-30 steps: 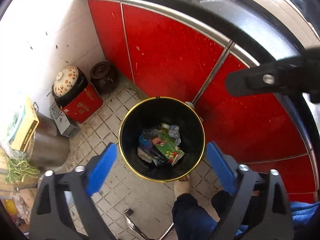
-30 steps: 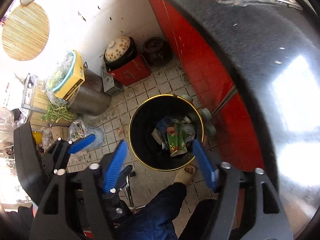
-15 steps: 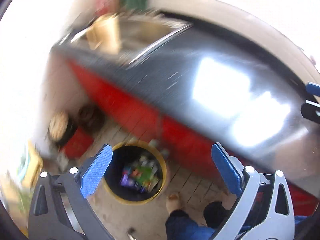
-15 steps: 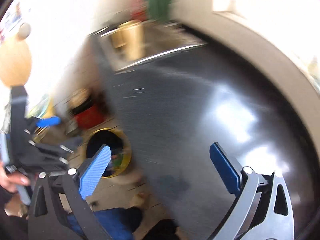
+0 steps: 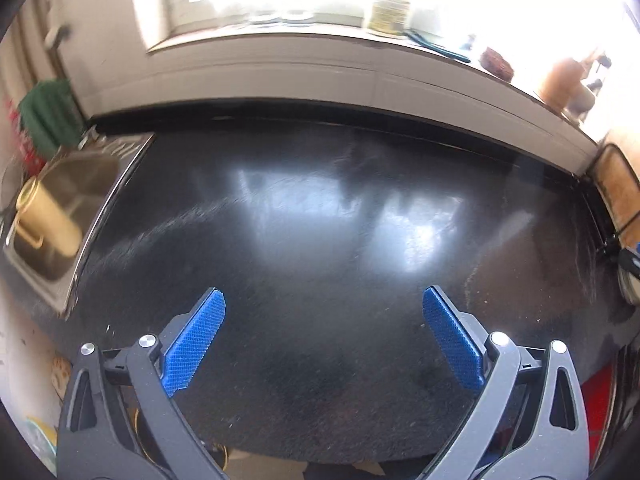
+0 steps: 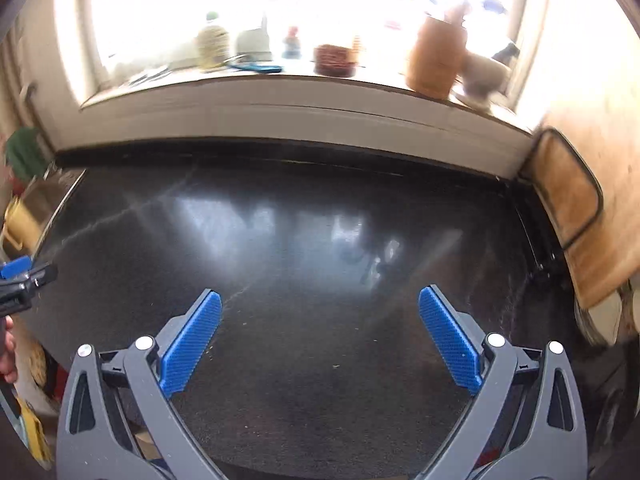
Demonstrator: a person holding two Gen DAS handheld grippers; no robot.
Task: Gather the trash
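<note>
Facing the glossy black speckled tabletop (image 5: 320, 240) now, where a second ago both views looked down into the round black trash bin with its crumpled litter; bin and trash out of both views, so their lie cannot be told. Left tongs (image 5: 323, 340) and right tongs (image 6: 319, 338) spread wide above the tabletop, ribbed blue pads (image 6: 192, 344) empty. Left of the tabletop a steel sink (image 5: 72, 184) with a brass-coloured pot; behind it a windowsill (image 6: 280, 92) with blurred jars.
</note>
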